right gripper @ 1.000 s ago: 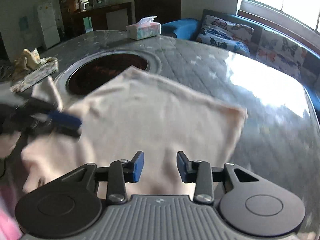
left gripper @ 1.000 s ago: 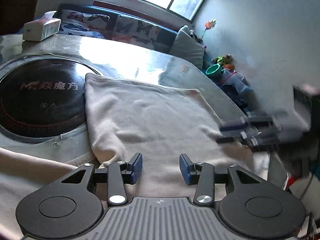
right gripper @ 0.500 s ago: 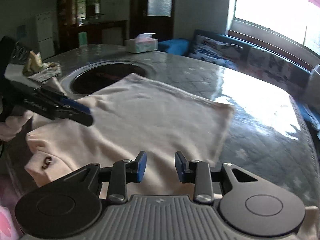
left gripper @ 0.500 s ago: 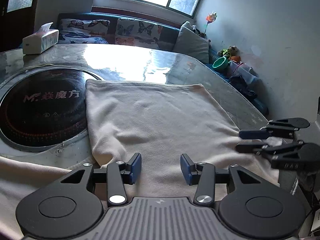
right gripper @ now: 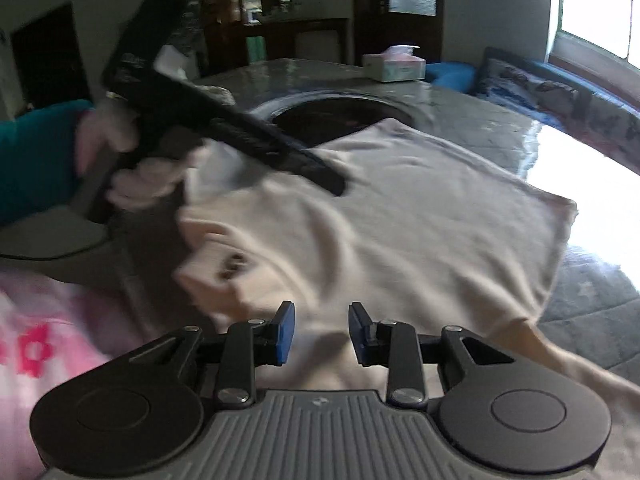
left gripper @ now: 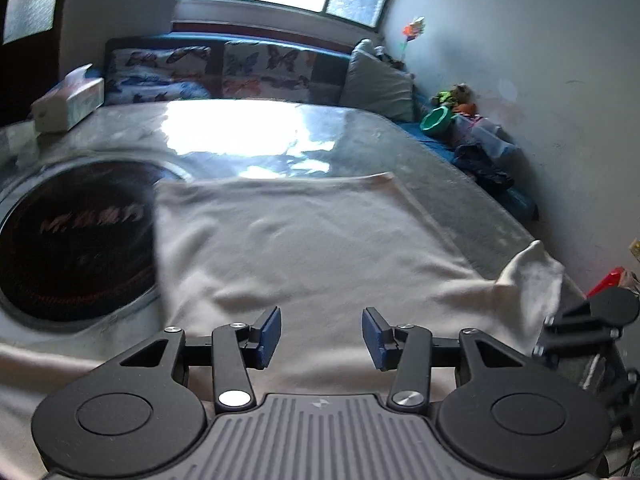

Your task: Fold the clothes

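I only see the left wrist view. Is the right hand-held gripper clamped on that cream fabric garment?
Observer: No, the right hand-held gripper has its jaws apart with nothing between them, above the cream fabric garment.
Operator: Any marking on it?
Observer: A small dark mark near its crumpled near-left edge.
Operator: What's holding my gripper?
Observer: A hand in a teal sleeve holds the left hand-held gripper above the garment.
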`<action>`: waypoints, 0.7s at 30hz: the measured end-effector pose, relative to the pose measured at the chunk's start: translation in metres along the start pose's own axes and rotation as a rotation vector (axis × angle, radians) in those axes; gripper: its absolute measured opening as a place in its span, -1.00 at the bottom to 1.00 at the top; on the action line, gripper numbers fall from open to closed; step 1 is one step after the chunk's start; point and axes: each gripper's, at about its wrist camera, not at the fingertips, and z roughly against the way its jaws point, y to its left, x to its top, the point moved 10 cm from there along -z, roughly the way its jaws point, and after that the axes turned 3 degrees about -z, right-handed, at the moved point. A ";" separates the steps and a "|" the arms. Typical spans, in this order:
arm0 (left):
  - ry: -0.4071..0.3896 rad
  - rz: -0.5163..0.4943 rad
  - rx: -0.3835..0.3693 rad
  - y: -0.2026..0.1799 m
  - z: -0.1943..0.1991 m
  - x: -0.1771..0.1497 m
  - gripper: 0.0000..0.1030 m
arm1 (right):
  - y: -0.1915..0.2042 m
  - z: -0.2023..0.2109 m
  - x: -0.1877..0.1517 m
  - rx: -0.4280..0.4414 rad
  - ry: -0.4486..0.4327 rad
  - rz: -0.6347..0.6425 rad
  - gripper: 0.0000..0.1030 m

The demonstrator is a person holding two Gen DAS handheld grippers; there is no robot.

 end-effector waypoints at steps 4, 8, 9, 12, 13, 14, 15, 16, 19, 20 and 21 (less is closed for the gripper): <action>0.027 -0.078 -0.027 -0.027 -0.013 -0.004 -0.04 | 0.005 0.007 -0.003 0.002 -0.001 -0.012 -0.42; 0.056 -0.109 -0.043 -0.039 -0.020 -0.018 -0.03 | -0.010 0.029 -0.006 -0.034 -0.049 -0.114 -0.41; 0.054 -0.113 -0.044 -0.041 -0.020 -0.019 0.02 | -0.017 0.037 -0.007 -0.054 -0.068 -0.154 -0.41; 0.050 -0.120 -0.046 -0.045 -0.018 -0.022 0.07 | -0.045 0.062 -0.018 -0.160 -0.116 -0.255 -0.41; 0.048 -0.120 -0.050 -0.047 -0.017 -0.022 0.07 | -0.057 0.070 -0.023 -0.206 -0.129 -0.292 -0.41; 0.045 -0.120 -0.056 -0.050 -0.016 -0.021 0.07 | -0.071 0.078 -0.029 -0.256 -0.140 -0.331 -0.41; 0.042 -0.121 -0.061 -0.052 -0.015 -0.021 0.07 | -0.085 0.086 -0.036 -0.306 -0.152 -0.371 -0.41; 0.040 -0.123 -0.065 -0.055 -0.015 -0.020 0.07 | -0.100 0.094 -0.043 -0.359 -0.160 -0.410 -0.41; 0.031 -0.134 -0.081 -0.065 -0.013 -0.018 0.08 | -0.143 0.116 -0.070 -0.523 -0.160 -0.516 -0.41; 0.028 -0.138 -0.086 -0.068 -0.012 -0.017 0.08 | -0.155 0.121 -0.077 -0.566 -0.158 -0.545 -0.41; 0.026 -0.142 -0.090 -0.072 -0.012 -0.017 0.08 | -0.166 0.126 -0.083 -0.602 -0.156 -0.571 -0.41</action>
